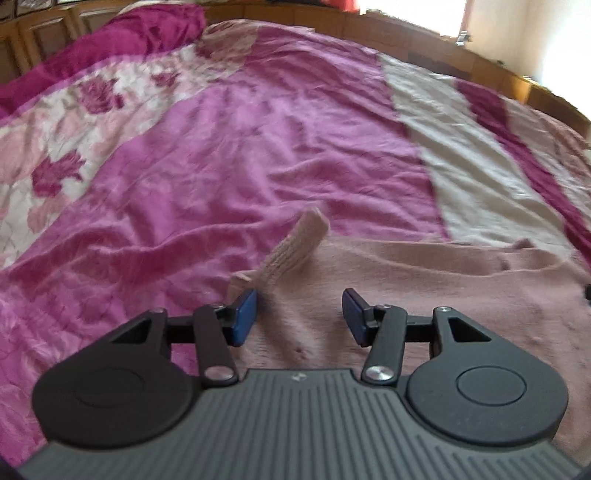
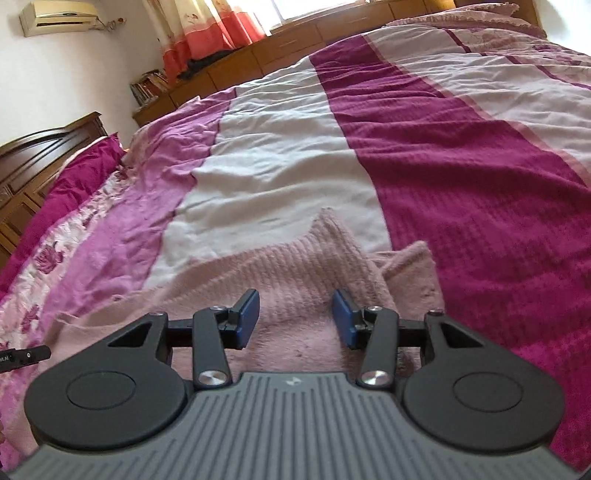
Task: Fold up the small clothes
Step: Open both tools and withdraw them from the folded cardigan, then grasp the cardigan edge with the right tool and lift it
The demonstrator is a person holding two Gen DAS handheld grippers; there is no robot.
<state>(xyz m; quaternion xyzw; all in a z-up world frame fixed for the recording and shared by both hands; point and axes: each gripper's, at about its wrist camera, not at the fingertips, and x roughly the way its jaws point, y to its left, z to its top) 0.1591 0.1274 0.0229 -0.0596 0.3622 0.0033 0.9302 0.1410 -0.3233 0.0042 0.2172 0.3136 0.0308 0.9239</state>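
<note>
A pale pink knitted sweater (image 1: 424, 288) lies spread on the bed. In the left wrist view its ribbed cuff (image 1: 295, 243) sticks up just ahead of my left gripper (image 1: 299, 317), which is open over the knit with nothing between its blue pads (image 1: 243, 317). In the right wrist view the sweater (image 2: 288, 266) shows a ribbed corner (image 2: 332, 236) raised ahead and a folded flap (image 2: 410, 266) to the right. My right gripper (image 2: 295, 317) hangs open above it, its pads apart and gripping nothing.
The bed carries a quilt in pink, white and magenta bands (image 2: 461, 184). A magenta pillow (image 1: 129, 37) and a wooden headboard (image 2: 44, 147) are at the far left. Wooden cabinets (image 2: 295, 48) and a curtain (image 2: 207, 33) stand beyond the bed.
</note>
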